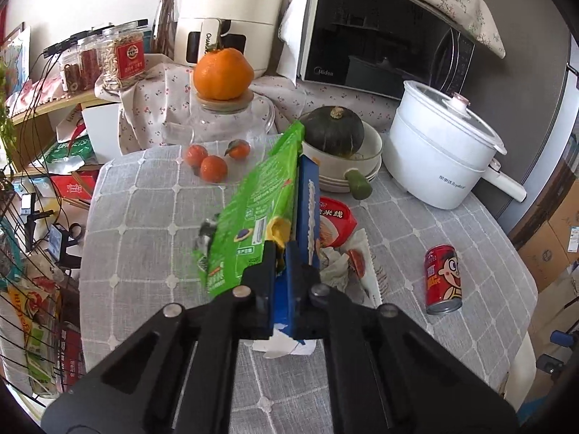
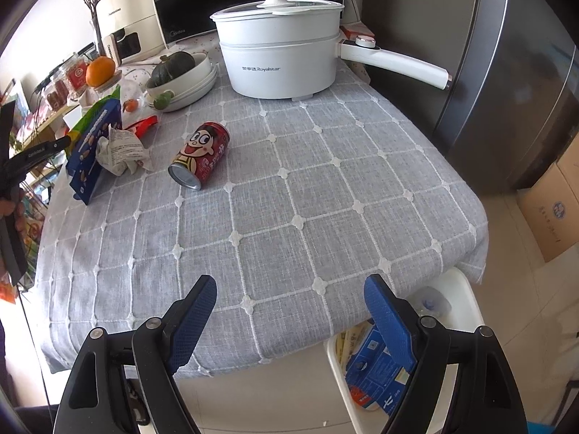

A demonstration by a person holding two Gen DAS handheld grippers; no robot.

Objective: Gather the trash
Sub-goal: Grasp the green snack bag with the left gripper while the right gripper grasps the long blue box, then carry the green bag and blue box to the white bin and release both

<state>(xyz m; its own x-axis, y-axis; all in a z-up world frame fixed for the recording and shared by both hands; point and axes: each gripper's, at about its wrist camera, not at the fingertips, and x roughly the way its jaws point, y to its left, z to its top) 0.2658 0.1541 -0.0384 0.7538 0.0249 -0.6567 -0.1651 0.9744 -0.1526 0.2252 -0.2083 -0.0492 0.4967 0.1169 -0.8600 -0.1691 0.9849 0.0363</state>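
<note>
Trash collection looks partly done, judging by the white bin [image 2: 466, 289] standing on the floor just off the near right corner of the surface [image 2: 325, 199]: it already holds a blue carton [image 2: 376, 376], some yellowish packaging and what seems to be a clear plastic piece near its top, though the bin's full depth is hidden

The left gripper [image 1: 286, 253] has its fingers closed on 2 flat pieces at once, a green snack bag [image 1: 253, 209] and a blue box [image 1: 307, 195] pressed side by side, both raised on edge above the left part of the surface. In the right wrist view the blue box's lower corner seems to sit on or just above the cloth; I cannot tell which. The right gripper [image 2: 289, 311] hovers over the near edge with its fingers spread wide and nothing between them

Left on the surface, as far as I can see: a red drink can [image 2: 201, 155] lying on its side toward the middle, a crumpled white paper [image 2: 121, 152] just beside the held box, and a red noodle packet [image 1: 334, 222] behind the paper, with a torn wrapper near them. So I would judge at least 4 pieces remain besides the 2 in hand

Other containers are not trash: a white electric pot [image 2: 282, 61] with its lid on at the far edge, contents unseen; a bowl [image 1: 362, 155] on stacked plates carrying a dark green squash [image 1: 333, 130]; and a glass jar [image 1: 224, 123] with a large orange [image 1: 222, 74] resting on its lid, 3 small oranges showing at its foot
</note>
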